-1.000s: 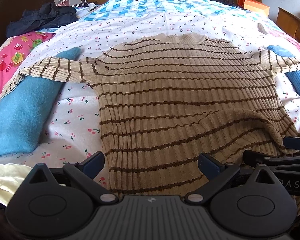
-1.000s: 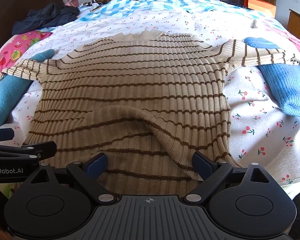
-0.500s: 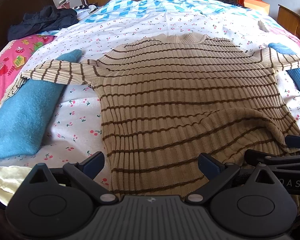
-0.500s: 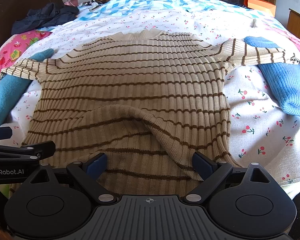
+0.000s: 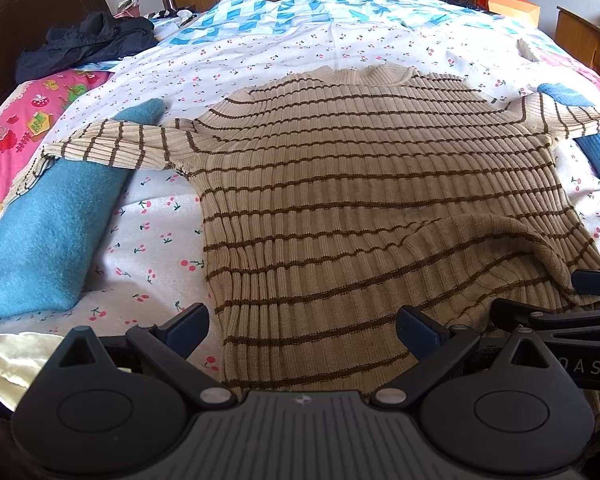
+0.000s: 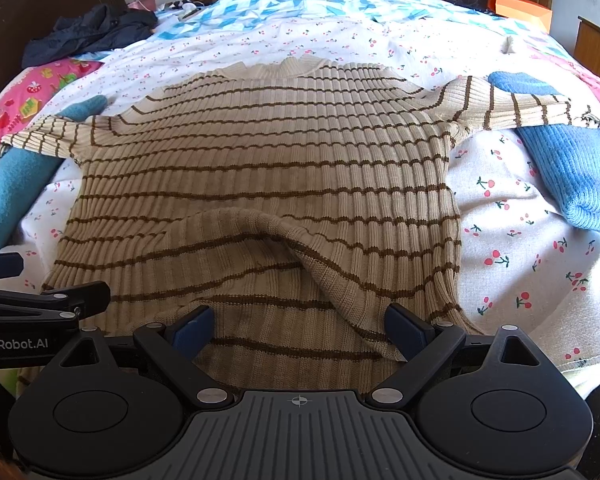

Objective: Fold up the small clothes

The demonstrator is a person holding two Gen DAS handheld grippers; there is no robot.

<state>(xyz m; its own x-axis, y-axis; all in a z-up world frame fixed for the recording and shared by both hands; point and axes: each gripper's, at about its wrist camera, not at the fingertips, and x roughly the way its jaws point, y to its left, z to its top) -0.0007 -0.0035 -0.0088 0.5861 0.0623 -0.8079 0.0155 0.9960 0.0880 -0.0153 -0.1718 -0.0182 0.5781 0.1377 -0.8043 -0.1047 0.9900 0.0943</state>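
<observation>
A beige ribbed sweater with brown stripes (image 5: 360, 184) lies flat on the bed, sleeves spread to both sides, collar at the far end. It also fills the right wrist view (image 6: 268, 168). A raised fold sits in its lower part (image 6: 268, 232). My left gripper (image 5: 302, 328) is open over the sweater's lower left hem. My right gripper (image 6: 298, 326) is open over the lower right hem, and shows at the right edge of the left wrist view (image 5: 572, 308). Neither holds the cloth.
The bed has a white cherry-print sheet (image 5: 156, 240). Blue knit garments lie under each sleeve (image 5: 40, 240) (image 6: 572, 172). A dark jacket (image 5: 84, 44) lies at the far left by the headboard. A pink patterned cloth (image 5: 16, 140) lies at the left edge.
The left gripper has drifted slightly left and back, so the sweater sits a little further right in its view. The right gripper is nearly still. Both stay open.
</observation>
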